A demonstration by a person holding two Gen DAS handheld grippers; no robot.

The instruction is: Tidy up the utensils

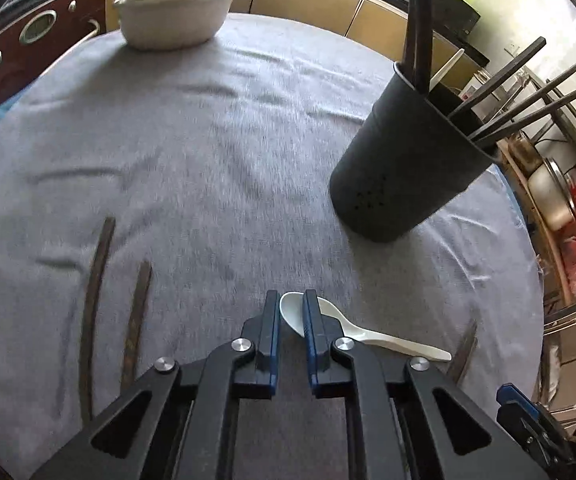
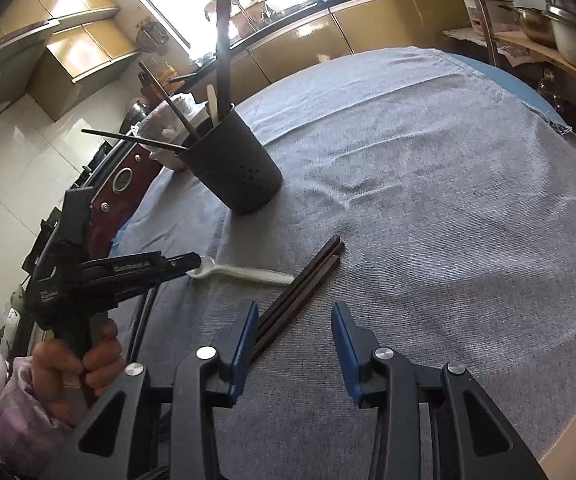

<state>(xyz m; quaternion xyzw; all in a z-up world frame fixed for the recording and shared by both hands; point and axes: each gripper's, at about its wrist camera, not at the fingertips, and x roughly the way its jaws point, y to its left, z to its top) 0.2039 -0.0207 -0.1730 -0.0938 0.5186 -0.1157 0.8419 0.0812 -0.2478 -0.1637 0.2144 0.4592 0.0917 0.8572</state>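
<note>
Near the front edge of the surface [image 1: 208, 152], the left gripper [image 1: 291, 312] is pinching the bowl of a white spoon [image 1: 371, 336], its jaws drawn almost together around the thin bowl wall while the handle is trailing off to the right, flat on the grey cloth [image 2: 427, 184]. That grip is looking shallow: only the tip of the bowl is sitting between the pads, so the smooth spoon could be pivoting or slipping out as it is being lifted, and the long handle hanging to one side is adding to that.

Just beside it, the right gripper [image 2: 295, 328] is hovering with its jaws part open and nothing between them, its left finger lying over a bundle of dark chopsticks [image 2: 307, 280] on the cloth. The spoon's handle end is touching or nearly touching those chopsticks, so dragging the spoon could be knocking them out of line, and the two grippers are working close enough to be bumping each other.

Farther toward the middle, the black holder [image 1: 399, 168] is standing upright, already crowded with chopsticks leaning outward and a pale spoon handle. Dropping the spoon in could be catching on those sticks. Two more chopsticks [image 1: 96, 300] are lying near the front left edge.
</note>
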